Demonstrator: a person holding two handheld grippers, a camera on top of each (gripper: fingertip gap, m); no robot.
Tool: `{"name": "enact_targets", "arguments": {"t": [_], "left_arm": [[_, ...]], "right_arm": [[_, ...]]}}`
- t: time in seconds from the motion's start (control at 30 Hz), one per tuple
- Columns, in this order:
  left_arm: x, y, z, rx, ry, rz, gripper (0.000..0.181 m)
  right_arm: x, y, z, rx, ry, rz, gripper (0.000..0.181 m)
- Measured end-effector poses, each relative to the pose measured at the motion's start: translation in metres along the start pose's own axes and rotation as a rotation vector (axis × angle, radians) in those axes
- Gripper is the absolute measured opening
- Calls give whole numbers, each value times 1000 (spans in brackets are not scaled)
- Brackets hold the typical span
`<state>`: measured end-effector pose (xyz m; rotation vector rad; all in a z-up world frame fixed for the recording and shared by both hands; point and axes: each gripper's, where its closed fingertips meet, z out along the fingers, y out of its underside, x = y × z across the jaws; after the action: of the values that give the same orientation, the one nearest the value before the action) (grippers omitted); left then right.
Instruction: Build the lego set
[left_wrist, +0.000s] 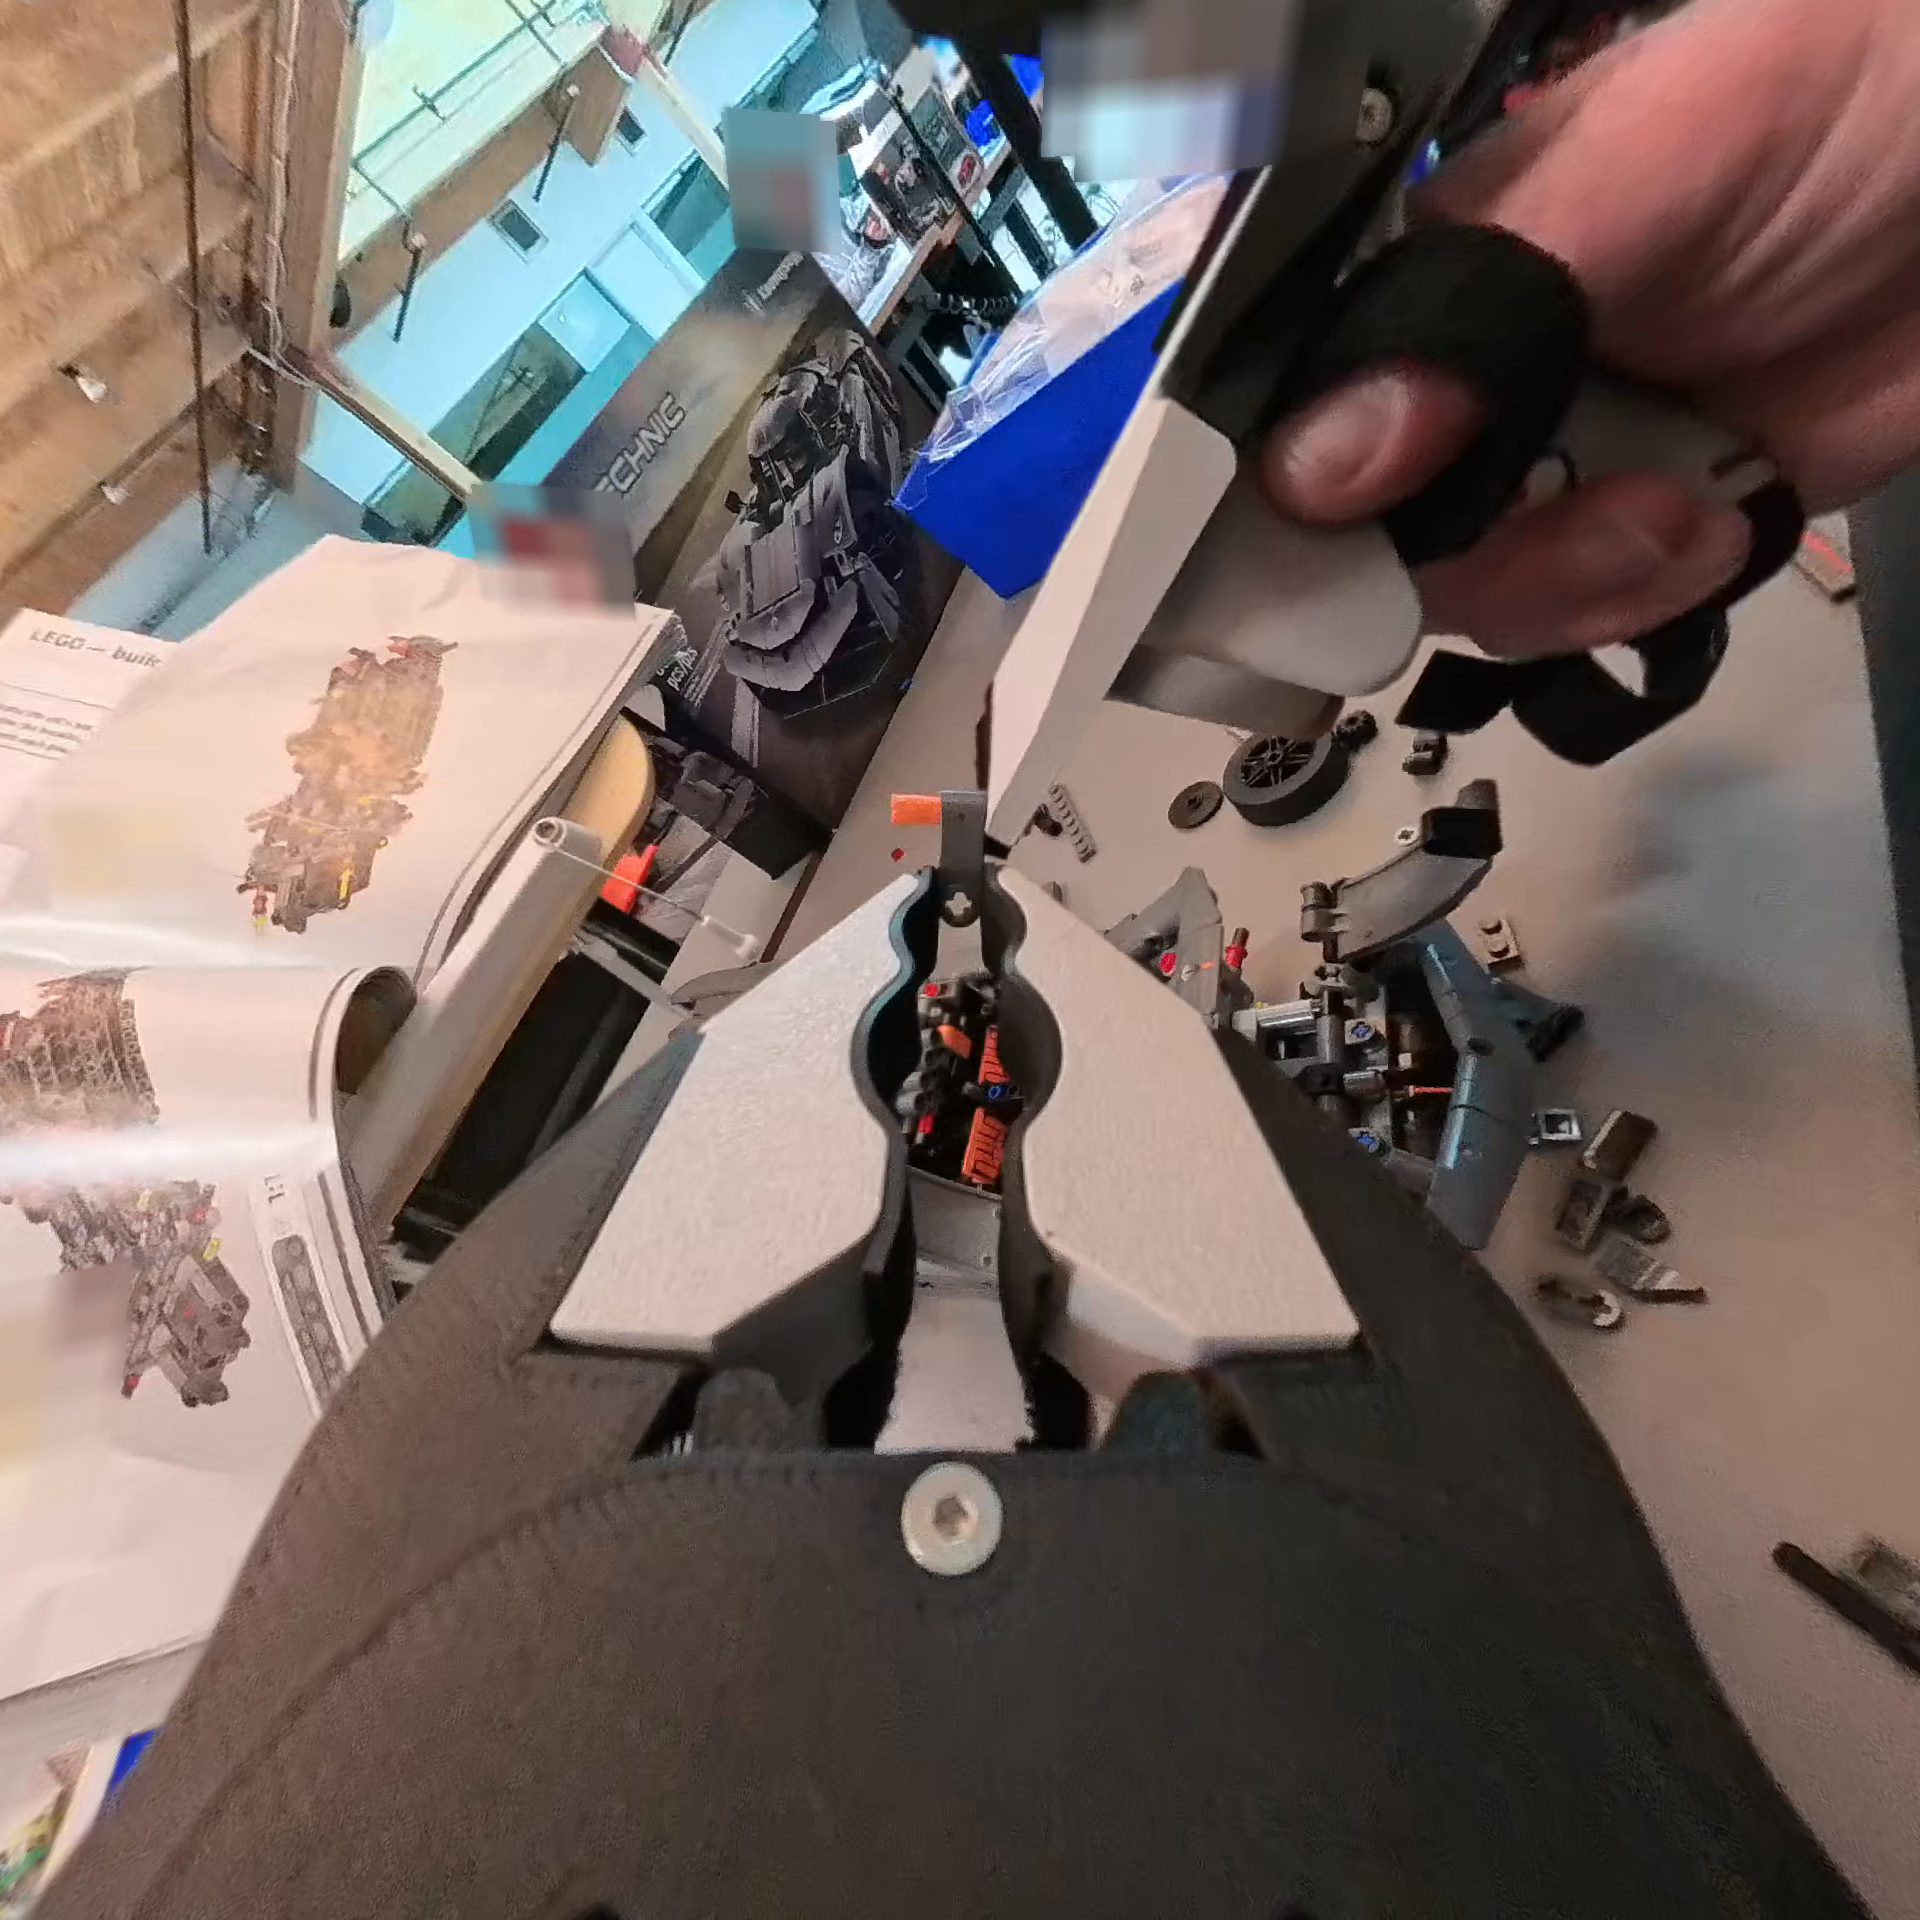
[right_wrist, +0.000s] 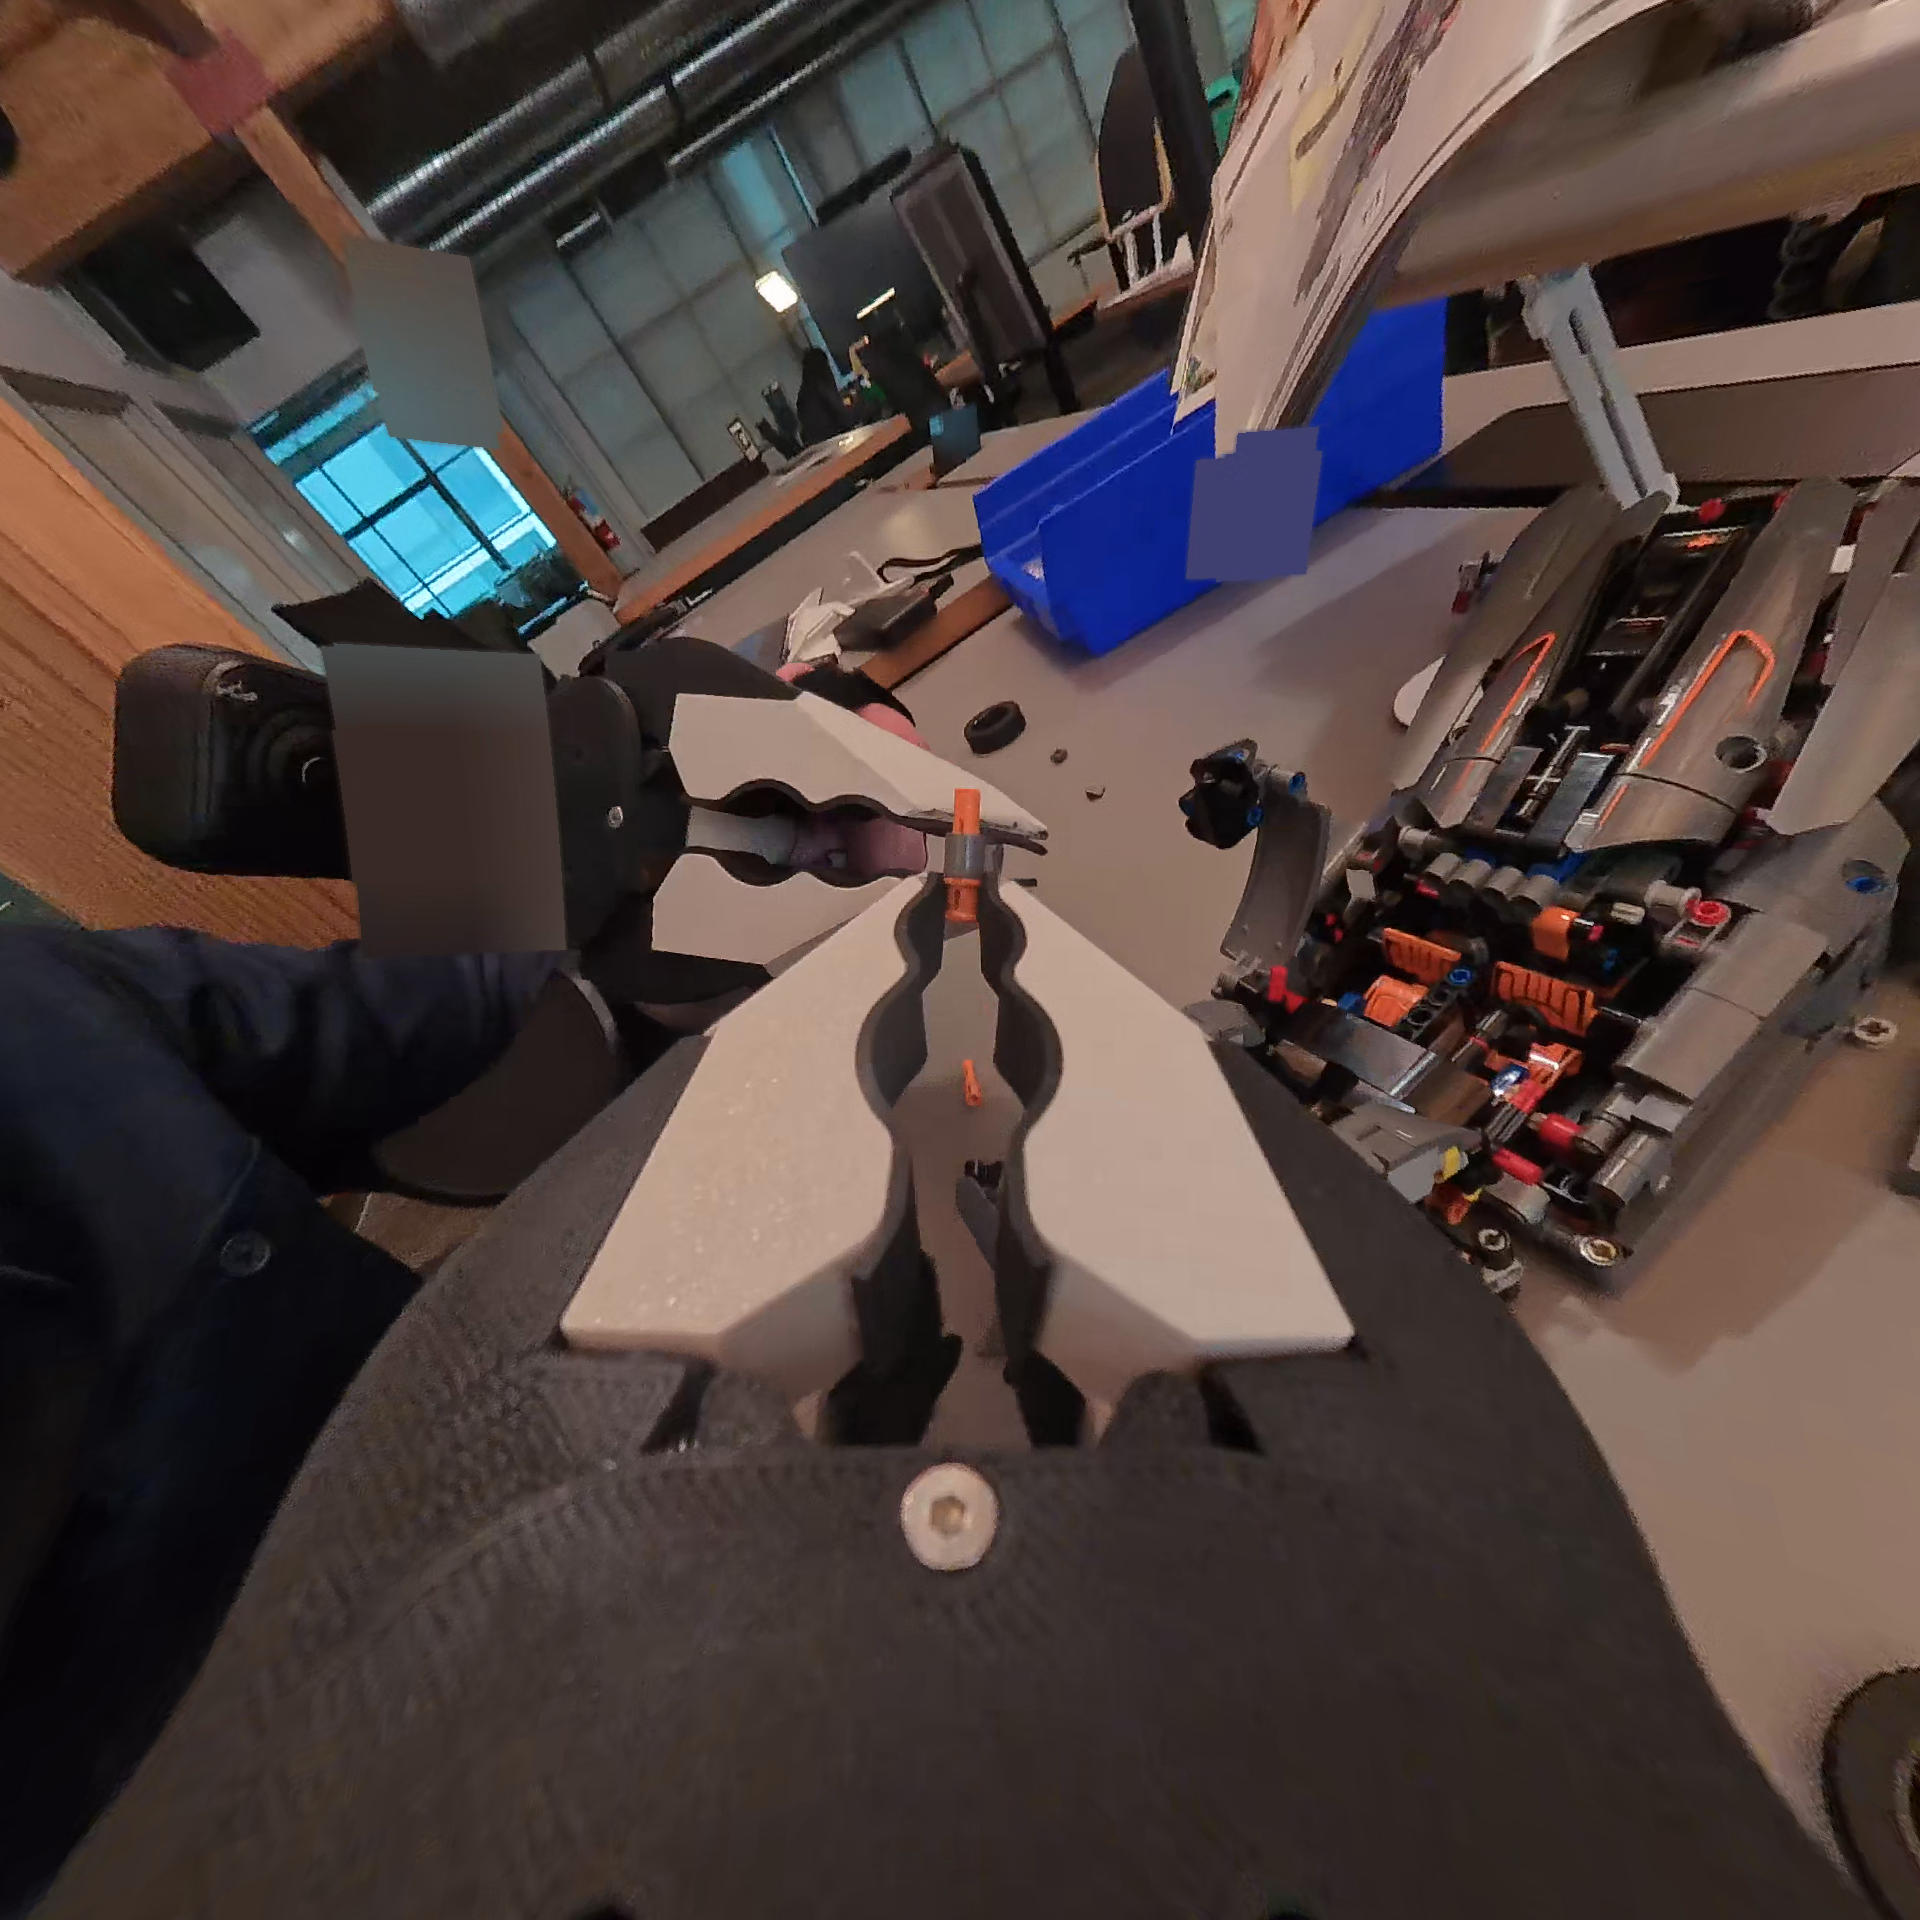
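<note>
My left gripper (left_wrist: 961, 894) is shut on a small dark grey connector (left_wrist: 961, 831) held above the table. An orange pin (left_wrist: 914, 809) sticks out of the connector's side. My right gripper (right_wrist: 961, 899) is shut on the lower end of that orange pin (right_wrist: 964, 810), which passes through the grey connector (right_wrist: 971, 857). The two gripper tips meet at the piece: the right gripper (left_wrist: 1000, 836) comes in from the upper right, held by a hand, and the left gripper (right_wrist: 1023, 836) comes in from the left. The partly built dark grey and orange car model (right_wrist: 1558, 935) lies on the table to the right.
An open instruction booklet (left_wrist: 260, 935) lies on the left, with the set's dark box (left_wrist: 790, 520) and a blue bin (right_wrist: 1091, 540) behind. Loose parts (left_wrist: 1610, 1195), a wheel (left_wrist: 1283, 774), a tyre (right_wrist: 992, 727) and a spare orange pin (right_wrist: 971, 1086) lie on the grey table. The grippers are tip to tip, or close to it.
</note>
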<state>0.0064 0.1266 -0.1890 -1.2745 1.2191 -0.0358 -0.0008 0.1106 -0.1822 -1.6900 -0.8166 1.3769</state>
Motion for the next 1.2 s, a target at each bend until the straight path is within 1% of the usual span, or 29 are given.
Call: {"name": "enact_targets", "arguments": {"t": [0.07,0.2,0.27,0.43,0.57,0.67,0.8,1.03,1.07,1.1,1.2], "left_arm": [[-1,2,0,-13,-15,32,5],[-4,6,2,-58,-95,178,5],[-5,6,1,-66,-111,195,4],[-10,11,0,-111,-119,168,5],[-14,12,-1,-105,-100,76,5],[-15,14,0,-90,-65,-17,4],[-16,15,0,-74,-23,-114,4],[-16,15,1,-80,-40,-83,4],[-17,15,0,-87,-61,-46,4],[-17,16,1,-96,-72,-14,4],[-14,18,3,-81,-26,-87,4]], "right_arm": [[2,1,2,-4,21,-4,4],[3,3,5,-42,53,-18,4],[3,3,6,-56,63,-27,4],[6,2,10,-85,141,-128,4],[7,-2,13,-102,224,-269,3],[8,-3,15,-107,269,-335,4],[9,-4,16,-65,272,-300,4],[7,-3,15,37,165,-50,4],[7,-3,15,42,146,-20,4],[8,-3,15,46,137,-5,4],[10,-1,15,24,208,-97,4]]}}
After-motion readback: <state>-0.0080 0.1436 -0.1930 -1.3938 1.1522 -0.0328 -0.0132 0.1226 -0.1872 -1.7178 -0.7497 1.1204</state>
